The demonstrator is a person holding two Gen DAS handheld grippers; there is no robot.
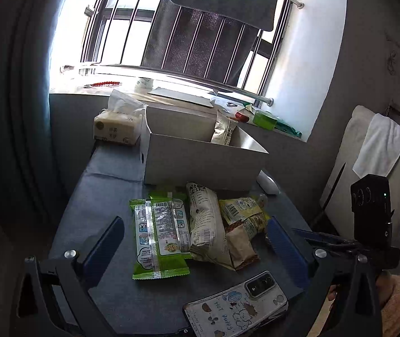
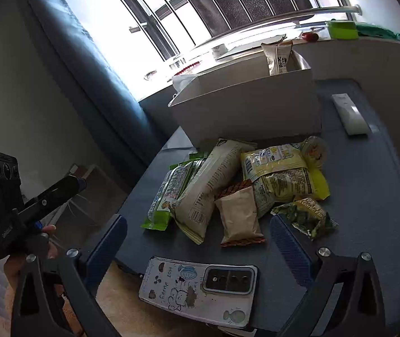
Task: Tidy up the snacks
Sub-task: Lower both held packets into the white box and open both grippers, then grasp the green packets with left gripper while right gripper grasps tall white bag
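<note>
A blue worktop (image 1: 110, 196) is seen below a barred window, its left strip bare. A white box (image 1: 200, 163) stands at the far side, one snack packet (image 1: 224, 132) upright inside. The snack pile (image 2: 242, 185) lies just before the box, near mid-worktop. A phone (image 2: 200, 289) overhangs the near edge. A small cup (image 2: 313, 148), possibly jelly, touches the pile. The left claw (image 1: 197, 244) and right claw (image 2: 197, 241) are held wide apart, gripping nothing.
</note>
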